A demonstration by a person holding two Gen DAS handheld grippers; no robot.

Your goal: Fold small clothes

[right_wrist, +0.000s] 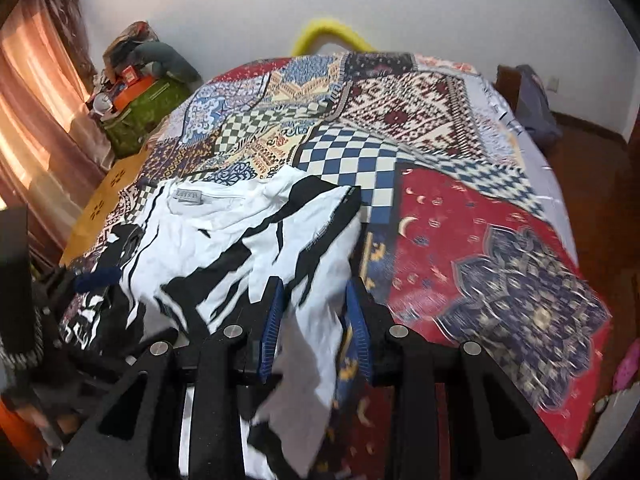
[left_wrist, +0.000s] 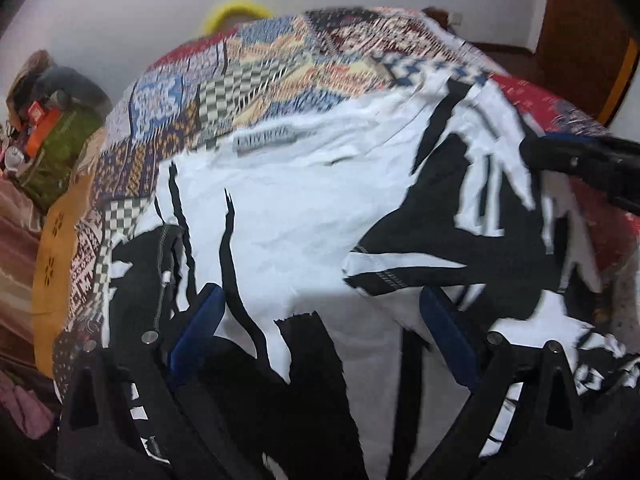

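Note:
A white shirt with black streaks (left_wrist: 288,208) lies crumpled on a patchwork bedspread (left_wrist: 280,60), its neck label facing the far side. My left gripper (left_wrist: 322,316) hovers open over the near part of the shirt, blue pads wide apart, the left pad beside a black sleeve (left_wrist: 144,264). In the right wrist view my right gripper (right_wrist: 314,312) is shut on a bunched white fold at the right side of the shirt (right_wrist: 224,232), and cloth hangs down between its fingers. The right gripper (left_wrist: 560,160) also shows blurred at the shirt's right edge in the left wrist view.
The bedspread (right_wrist: 440,220) stretches wide to the right and beyond the shirt. A green bag with clutter on top (right_wrist: 140,116) and a curtain (right_wrist: 36,120) stand left of the bed. A yellow ring (right_wrist: 328,32) sits behind the bed against the white wall. Wooden floor (right_wrist: 592,168) lies right.

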